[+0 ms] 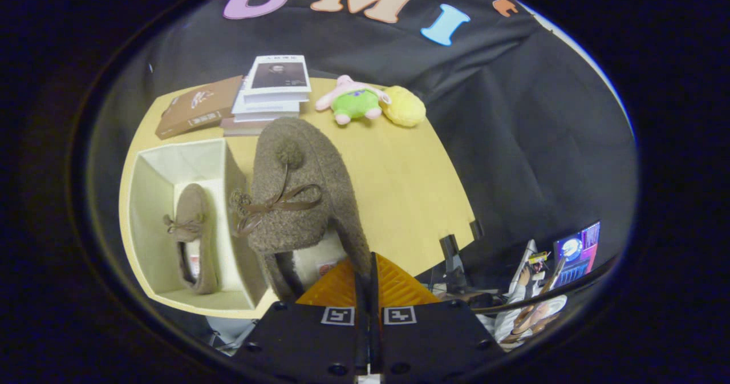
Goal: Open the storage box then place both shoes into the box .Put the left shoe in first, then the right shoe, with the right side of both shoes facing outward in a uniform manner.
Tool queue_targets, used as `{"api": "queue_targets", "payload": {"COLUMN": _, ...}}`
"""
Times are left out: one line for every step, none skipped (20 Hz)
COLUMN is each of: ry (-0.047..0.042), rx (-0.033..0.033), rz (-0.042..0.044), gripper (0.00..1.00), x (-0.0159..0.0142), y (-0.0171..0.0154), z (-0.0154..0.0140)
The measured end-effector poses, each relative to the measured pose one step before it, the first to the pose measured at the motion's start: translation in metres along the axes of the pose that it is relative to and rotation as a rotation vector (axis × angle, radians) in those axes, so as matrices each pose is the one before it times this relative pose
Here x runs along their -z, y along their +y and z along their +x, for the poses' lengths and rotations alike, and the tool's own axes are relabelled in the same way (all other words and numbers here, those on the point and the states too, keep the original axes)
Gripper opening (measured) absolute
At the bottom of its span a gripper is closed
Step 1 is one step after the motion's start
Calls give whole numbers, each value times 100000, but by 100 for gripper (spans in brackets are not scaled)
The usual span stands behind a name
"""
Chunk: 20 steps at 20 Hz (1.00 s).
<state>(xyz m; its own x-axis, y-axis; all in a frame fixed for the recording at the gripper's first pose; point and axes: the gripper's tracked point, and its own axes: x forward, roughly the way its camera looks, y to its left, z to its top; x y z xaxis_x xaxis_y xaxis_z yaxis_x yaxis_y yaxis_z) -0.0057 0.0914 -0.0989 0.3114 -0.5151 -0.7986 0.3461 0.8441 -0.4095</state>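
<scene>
The open cream fabric storage box (171, 161) sits on the round yellow wooden bench (399, 190), off to the left of the tool, and inside it one brown fuzzy moccasin slipper with a bow lace (193, 237) lies flat on the box floor, sole down, its opening toward the tool and its toe pointing away. Now the tool (368, 275): its two fingers are drawn almost together, only a thin slit between them, and they pinch the heel rim of the second brown fuzzy slipper with a pompom and ribbon bow (299, 195). That shoe hangs up in the air just ahead of the fingers, toe pointing away and upward, its pale lining visible right above the fingertips. It hovers beside the box's right wall, its bow overlapping that wall's top edge. Beyond the held shoe, on the far side of the bench, lie a brown book (197, 107), a stack of pale books (274, 90), and a pink-and-green plush toy (353, 101) touching a yellow plush ball (404, 106).
</scene>
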Motion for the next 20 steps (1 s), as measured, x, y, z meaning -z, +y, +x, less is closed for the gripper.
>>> {"api": "queue_targets", "payload": {"ry": -1093, "rx": -948, "rz": -278, "gripper": 5, "x": -205, "y": 677, "z": -1105}}
{"api": "queue_targets", "payload": {"ry": -1146, "rx": -1078, "rz": 264, "gripper": 5, "x": -312, "y": 735, "z": -946}}
{"api": "queue_targets", "payload": {"ry": -1263, "rx": -1556, "rz": 410, "gripper": 5, "x": -343, "y": 869, "z": -909}}
{"api": "queue_targets", "payload": {"ry": -1073, "rx": -1604, "rz": 487, "gripper": 5, "x": -283, "y": 928, "z": -835}}
{"api": "queue_targets", "payload": {"ry": -902, "rx": -1561, "rz": 195, "gripper": 5, "x": -286, "y": 859, "z": -744}}
{"api": "queue_targets", "payload": {"ry": -532, "rx": -1279, "rz": -142, "gripper": 5, "x": -239, "y": 810, "z": -590}}
{"api": "queue_targets", "payload": {"ry": -271, "rx": -998, "rz": -397, "gripper": 5, "x": -216, "y": 811, "z": -479}}
{"api": "queue_targets", "payload": {"ry": -59, "rx": -970, "rz": -440, "gripper": 5, "x": -112, "y": 868, "z": -380}}
{"api": "queue_targets", "payload": {"ry": -99, "rx": -1019, "rz": -463, "gripper": 5, "x": -149, "y": 820, "z": -229}}
{"api": "queue_targets", "payload": {"ry": 75, "rx": -1098, "rz": -406, "gripper": 5, "x": 31, "y": 547, "z": 311}}
{"api": "queue_targets", "payload": {"ry": 168, "rx": -1099, "rz": -353, "gripper": 5, "x": -52, "y": 884, "z": -3}}
{"api": "queue_targets", "payload": {"ry": 70, "rx": -1370, "rz": -761, "gripper": 5, "x": 5, "y": 1033, "z": 58}}
{"api": "queue_targets", "payload": {"ry": 123, "rx": -1075, "rz": -1065, "gripper": 5, "x": -84, "y": 1034, "z": 179}}
{"api": "queue_targets", "payload": {"ry": 412, "rx": -970, "rz": -856, "gripper": 5, "x": 63, "y": 983, "z": 235}}
{"api": "queue_targets", "payload": {"ry": 1018, "rx": -1062, "rz": -664, "gripper": 5, "x": 110, "y": 1033, "z": 391}}
{"api": "queue_targets", "payload": {"ry": 1235, "rx": -892, "rz": -247, "gripper": 5, "x": 291, "y": 898, "z": 540}}
{"api": "queue_targets", "payload": {"ry": 1451, "rx": -783, "rz": -251, "gripper": 5, "x": 277, "y": 812, "z": 608}}
{"api": "queue_targets", "payload": {"ry": 1902, "rx": -511, "rz": -461, "gripper": 5, "x": 354, "y": 656, "z": 793}}
{"api": "queue_targets", "payload": {"ry": 1381, "rx": -250, "rz": -249, "gripper": 5, "x": 260, "y": 305, "z": 605}}
{"api": "queue_targets", "payload": {"ry": 1346, "rx": -79, "rz": 133, "gripper": 5, "x": 79, "y": 485, "z": 467}}
